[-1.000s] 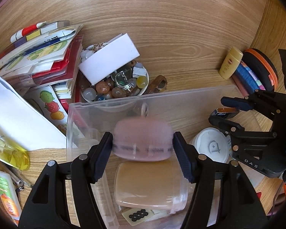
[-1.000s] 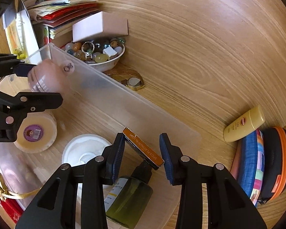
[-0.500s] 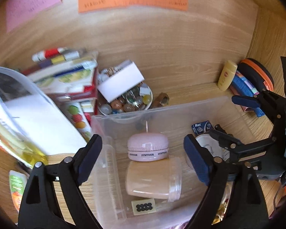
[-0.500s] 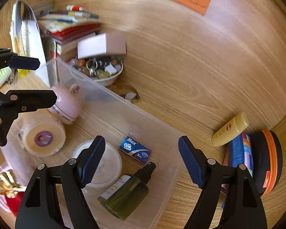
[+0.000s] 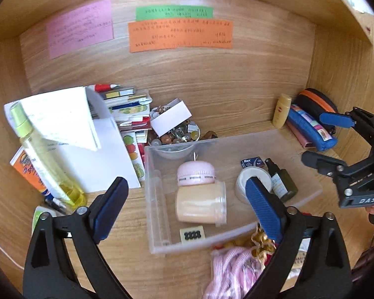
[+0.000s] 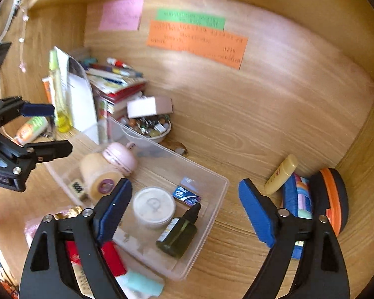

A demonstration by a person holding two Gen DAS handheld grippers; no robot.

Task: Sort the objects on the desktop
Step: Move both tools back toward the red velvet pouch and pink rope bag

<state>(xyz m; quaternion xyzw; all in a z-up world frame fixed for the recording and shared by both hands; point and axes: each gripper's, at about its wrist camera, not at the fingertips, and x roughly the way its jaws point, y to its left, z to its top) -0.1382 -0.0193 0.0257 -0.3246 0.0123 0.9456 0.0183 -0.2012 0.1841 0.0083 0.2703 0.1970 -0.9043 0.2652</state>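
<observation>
A clear plastic bin [image 5: 149,199] [image 6: 222,186] stands on the wooden desk. In it are a pink domed jar [image 5: 195,174] [image 6: 119,158], a beige jar [image 5: 200,206] on its side, a white round lid [image 6: 154,206], a small blue box [image 5: 253,161] [image 6: 185,194] and a green spray bottle [image 6: 178,234]. My left gripper [image 5: 185,182] [image 6: 62,128] hangs above the bin's left half, jaws opening, nothing between them. My right gripper [image 6: 185,185] [image 5: 313,136] hangs over the bin's right half, jaws opening and holding nothing.
Behind the bin, a bowl of beads [image 5: 173,134] carries a white box beside a stack of booklets [image 5: 129,114]. A yellow-green bottle [image 5: 45,164] and white paper stand left. A yellow tube [image 5: 281,111], blue case [image 5: 309,129] and orange-black pouch [image 5: 316,99] fill the right corner.
The left gripper let go of the pink jar and the right let go of the blue box; both lie in the bin. Both grippers opened wide and drew back and up.
</observation>
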